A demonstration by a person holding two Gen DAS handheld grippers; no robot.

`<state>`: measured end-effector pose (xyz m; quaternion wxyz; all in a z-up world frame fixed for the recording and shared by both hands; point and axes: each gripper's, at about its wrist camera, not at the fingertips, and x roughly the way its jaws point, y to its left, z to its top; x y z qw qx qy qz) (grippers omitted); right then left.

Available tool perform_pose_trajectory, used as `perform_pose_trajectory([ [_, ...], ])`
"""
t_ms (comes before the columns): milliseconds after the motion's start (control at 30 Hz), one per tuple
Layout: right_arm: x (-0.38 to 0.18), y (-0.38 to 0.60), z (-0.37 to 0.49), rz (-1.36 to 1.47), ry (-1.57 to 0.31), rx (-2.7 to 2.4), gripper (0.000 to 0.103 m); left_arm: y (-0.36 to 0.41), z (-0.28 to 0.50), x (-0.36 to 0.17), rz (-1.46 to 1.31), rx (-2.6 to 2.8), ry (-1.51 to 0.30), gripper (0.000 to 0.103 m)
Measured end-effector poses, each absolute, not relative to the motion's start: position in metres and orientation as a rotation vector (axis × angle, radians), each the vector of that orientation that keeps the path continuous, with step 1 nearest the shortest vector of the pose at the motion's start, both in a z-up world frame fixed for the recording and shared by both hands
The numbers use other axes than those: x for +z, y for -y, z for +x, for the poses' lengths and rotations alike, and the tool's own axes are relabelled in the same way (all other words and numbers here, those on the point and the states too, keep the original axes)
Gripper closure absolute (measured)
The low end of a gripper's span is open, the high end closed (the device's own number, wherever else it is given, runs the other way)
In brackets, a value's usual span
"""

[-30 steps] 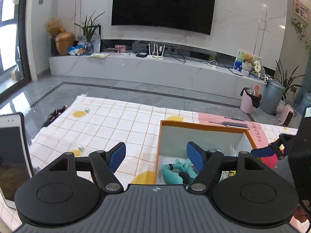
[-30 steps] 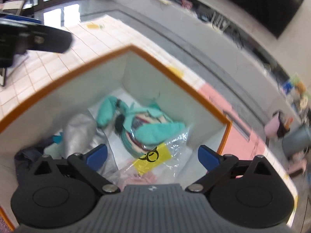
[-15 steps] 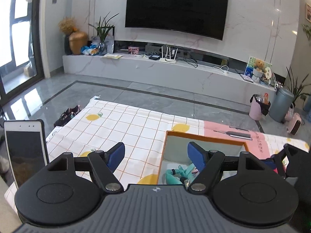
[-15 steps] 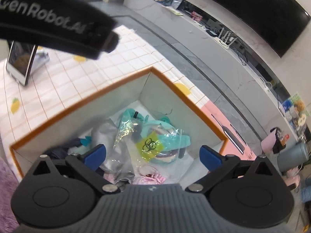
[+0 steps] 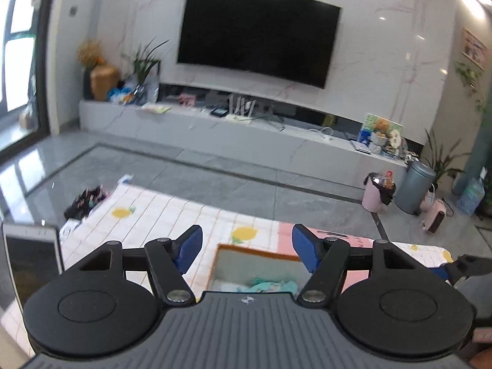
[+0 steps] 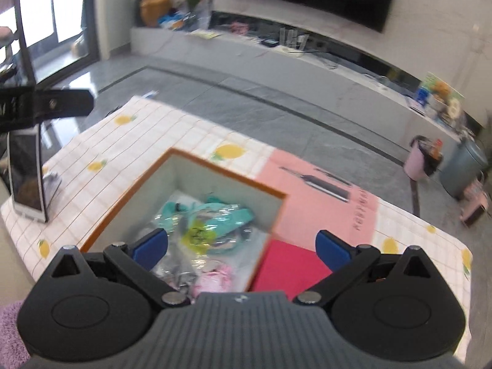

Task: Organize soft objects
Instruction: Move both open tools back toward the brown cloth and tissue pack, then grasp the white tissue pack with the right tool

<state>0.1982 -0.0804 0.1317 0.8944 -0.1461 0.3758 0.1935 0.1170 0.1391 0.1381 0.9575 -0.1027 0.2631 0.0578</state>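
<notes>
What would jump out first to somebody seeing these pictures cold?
Probably the orange-rimmed open box on the lemon-print checked cloth, with a teal plush doll in clear plastic wrap lying inside. Behind, a big dark wall-mounted television dominates the marble wall, while both blue-padded grippers, left gripper and right gripper, gape empty.

left wrist: level, roomward | right wrist: tilted down | shared: box (image 5: pixel 255 253) (image 6: pixel 129 196), TV wall

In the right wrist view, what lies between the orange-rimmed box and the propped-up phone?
Only bare lemon-print checked cloth lies between the box and the phone, as the right wrist view shows.
</notes>
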Motion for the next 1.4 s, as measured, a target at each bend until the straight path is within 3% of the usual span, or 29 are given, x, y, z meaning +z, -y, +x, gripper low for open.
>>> perform_pose_trajectory([
  [300,0.164,0.17,0.199,-0.216,-0.757,0.241,0.003,-0.06,0.123,0.156,-0.117,0.007,-0.474,0.025],
  [600,0.159,0.254,0.198,-0.233,-0.727,0.089,0.003,0.034,0.139,0.133,-0.041,-0.145,-0.457,0.025],
  [967,0.088,0.333,0.196,-0.224,-0.71,-0.054,0.003,0.134,0.116,0.065,0.084,-0.266,-0.425,0.025],
  [1400,-0.013,0.391,0.273,-0.022,-0.798,-0.048,0.003,0.181,0.119,-0.027,0.069,-0.327,-0.521,0.029],
])
